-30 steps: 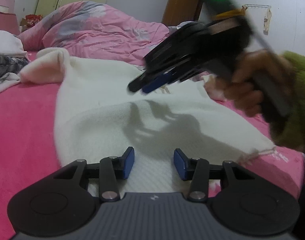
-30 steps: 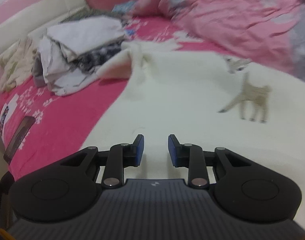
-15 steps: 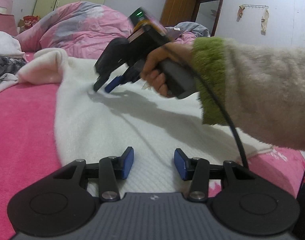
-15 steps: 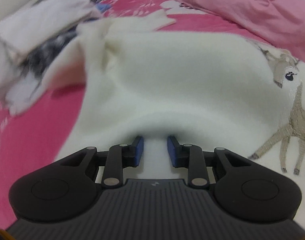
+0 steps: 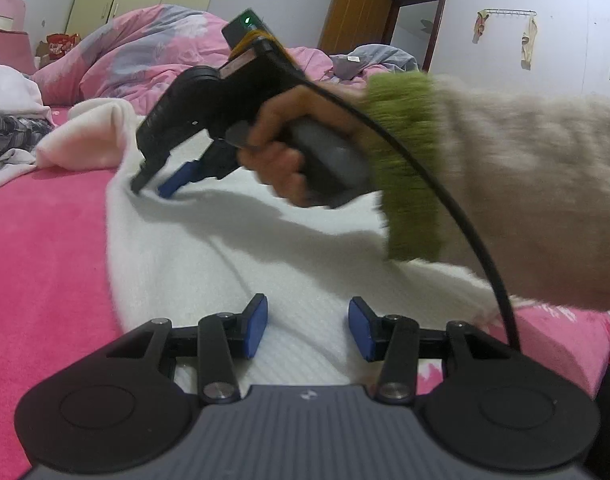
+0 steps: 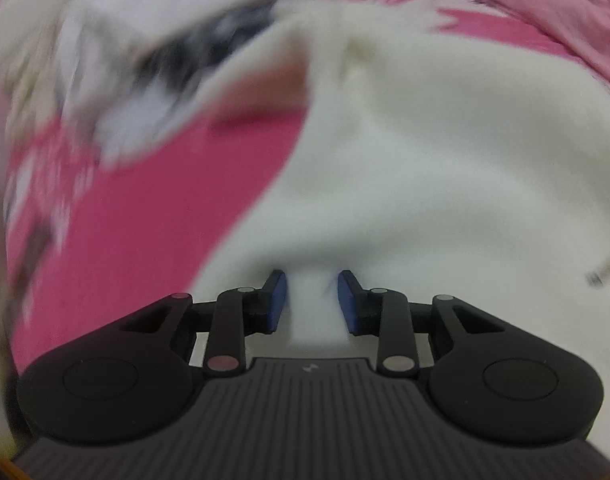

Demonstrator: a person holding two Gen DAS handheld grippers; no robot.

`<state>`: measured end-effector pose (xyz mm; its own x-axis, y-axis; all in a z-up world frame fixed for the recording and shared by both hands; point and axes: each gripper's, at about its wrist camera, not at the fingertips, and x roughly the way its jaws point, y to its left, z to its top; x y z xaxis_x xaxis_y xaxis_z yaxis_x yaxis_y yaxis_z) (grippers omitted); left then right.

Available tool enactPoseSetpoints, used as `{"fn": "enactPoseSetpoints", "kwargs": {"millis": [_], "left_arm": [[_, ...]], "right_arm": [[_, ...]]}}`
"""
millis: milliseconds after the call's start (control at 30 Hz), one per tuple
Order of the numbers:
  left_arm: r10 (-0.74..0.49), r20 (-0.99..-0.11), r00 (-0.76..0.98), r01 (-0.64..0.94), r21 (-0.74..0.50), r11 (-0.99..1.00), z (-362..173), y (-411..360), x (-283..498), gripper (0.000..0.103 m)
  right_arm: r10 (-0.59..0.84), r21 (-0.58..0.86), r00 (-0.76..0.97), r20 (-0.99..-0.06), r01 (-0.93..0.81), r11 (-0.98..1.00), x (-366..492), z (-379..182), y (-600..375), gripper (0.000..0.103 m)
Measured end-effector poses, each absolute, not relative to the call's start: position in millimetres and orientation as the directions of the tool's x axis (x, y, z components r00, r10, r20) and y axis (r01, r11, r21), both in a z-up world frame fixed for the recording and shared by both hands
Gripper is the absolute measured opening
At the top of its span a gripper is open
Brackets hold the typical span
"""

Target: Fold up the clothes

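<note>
A white fleece garment (image 5: 225,272) lies spread on the pink bed sheet (image 5: 37,240). My left gripper (image 5: 308,328) hovers open over its near hem, with nothing between the pads. A hand in a green-cuffed fuzzy sleeve (image 5: 409,160) holds my right gripper (image 5: 151,188), whose tips dig into the garment's left edge near the sleeve. In the right wrist view, which is blurred, the right gripper (image 6: 311,300) stands open with a raised ridge of the white garment (image 6: 425,160) lying between its blue pads.
A heap of other clothes (image 5: 9,120) sits at the far left of the bed, blurred in the right wrist view (image 6: 145,40). A rumpled pink duvet (image 5: 145,52) lies behind the garment. A wooden door (image 5: 357,12) stands open at the back.
The right gripper has swept down and leftward across the garment to its left edge, and its tips now press into the fabric. The left gripper has stayed put.
</note>
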<state>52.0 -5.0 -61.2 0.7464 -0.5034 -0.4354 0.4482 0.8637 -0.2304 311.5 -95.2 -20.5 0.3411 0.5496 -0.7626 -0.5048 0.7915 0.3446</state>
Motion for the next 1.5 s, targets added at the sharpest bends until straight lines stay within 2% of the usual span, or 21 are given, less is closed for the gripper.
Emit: {"fn": "enactPoseSetpoints", "kwargs": {"millis": [133, 267, 433, 633, 700, 867, 1067, 1200, 1333, 1500], "left_arm": [[-0.507, -0.433, 0.745, 0.450, -0.236, 0.861, -61, -4, 52, 0.046], [-0.513, -0.433, 0.741, 0.455, -0.238, 0.858, -60, -4, 52, 0.049], [-0.510, -0.436, 0.742, 0.455, -0.230, 0.860, -60, -5, 50, 0.050], [-0.502, -0.439, 0.745, 0.457, -0.211, 0.864, -61, -7, 51, 0.049], [-0.500, -0.439, 0.746, 0.458, -0.205, 0.865, -60, -8, 50, 0.049], [-0.500, -0.438, 0.747, 0.460, -0.202, 0.865, -61, -8, 48, 0.050], [-0.504, -0.435, 0.746, 0.463, -0.205, 0.862, -60, -6, 48, 0.050], [-0.511, -0.431, 0.744, 0.468, -0.210, 0.859, -61, -5, 49, 0.051], [-0.512, -0.434, 0.742, 0.469, -0.209, 0.858, -61, -5, 49, 0.051], [-0.501, -0.440, 0.745, 0.468, -0.191, 0.863, -59, -7, 48, 0.051]], "right_arm": [[0.622, 0.500, 0.352, -0.699, -0.381, 0.778, 324, -23, -115, 0.028], [0.620, 0.498, 0.451, -0.641, -0.370, 0.784, 292, 19, -178, 0.029], [0.408, 0.290, 0.558, -0.723, -0.290, 0.912, 262, 48, -265, 0.029], [0.192, 0.141, 0.487, -0.852, -0.139, 0.980, 298, -17, -310, 0.027], [0.204, 0.179, 0.505, -0.839, -0.099, 0.979, 320, -34, -314, 0.027], [0.220, 0.275, 0.561, -0.798, 0.013, 0.961, 362, -35, -329, 0.026], [0.286, 0.374, 0.625, -0.727, 0.011, 0.927, 316, 3, -363, 0.028], [0.286, 0.349, 0.586, -0.758, -0.006, 0.937, 274, 20, -390, 0.029], [0.212, 0.267, 0.497, -0.842, 0.042, 0.963, 271, -10, -404, 0.028], [0.173, 0.282, 0.586, -0.792, 0.100, 0.954, 296, -31, -417, 0.027]]}}
